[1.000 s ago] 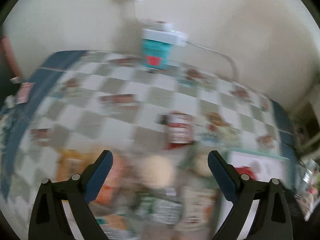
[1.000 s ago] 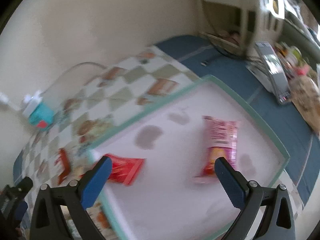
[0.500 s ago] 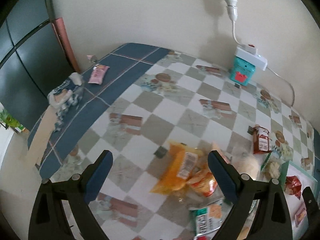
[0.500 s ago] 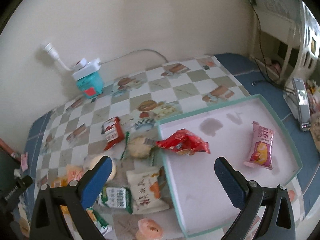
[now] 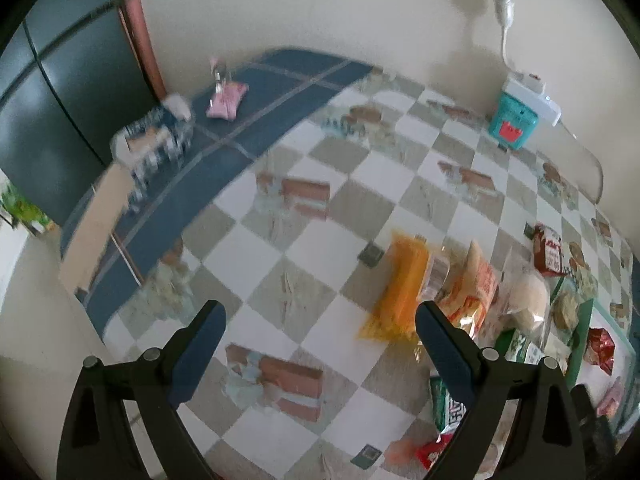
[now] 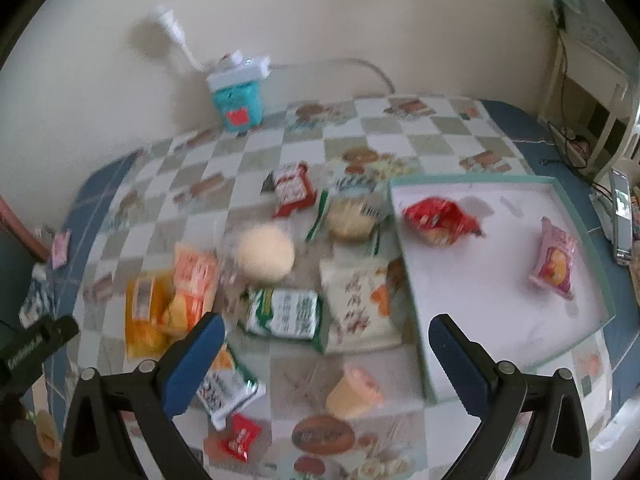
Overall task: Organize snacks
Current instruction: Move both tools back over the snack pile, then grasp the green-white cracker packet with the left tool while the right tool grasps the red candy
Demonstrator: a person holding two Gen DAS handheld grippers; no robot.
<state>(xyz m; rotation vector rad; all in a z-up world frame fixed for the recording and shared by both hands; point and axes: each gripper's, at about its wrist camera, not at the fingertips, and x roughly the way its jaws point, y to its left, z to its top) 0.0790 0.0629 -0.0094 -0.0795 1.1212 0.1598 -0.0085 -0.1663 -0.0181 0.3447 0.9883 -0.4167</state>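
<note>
Several snack packets lie in a heap on the checked tablecloth: an orange bag (image 6: 146, 314), a round pale bun (image 6: 266, 254), a green-and-white packet (image 6: 286, 312), a white packet (image 6: 354, 298) and a red sachet (image 6: 292, 190). The teal-rimmed white tray (image 6: 576, 332) holds a red packet (image 6: 438, 220) and a pink packet (image 6: 556, 260). My right gripper (image 6: 322, 354) hangs open over the heap's near side, nothing between its fingers. My left gripper (image 5: 318, 346) stands open above bare cloth, left of the orange bag (image 5: 400, 284).
A teal box (image 6: 238, 100) with a white power strip stands at the wall. On the blue border at the far left lie a pink packet (image 5: 226, 98) and a patterned bundle (image 5: 154, 140). A dark cabinet (image 5: 52, 88) flanks the table; a phone (image 6: 622, 216) lies right of the tray.
Both views swung left over the table. The right view went from the tray to the snack heap. The left view slid off the heap onto bare cloth. Both grippers stayed open.
</note>
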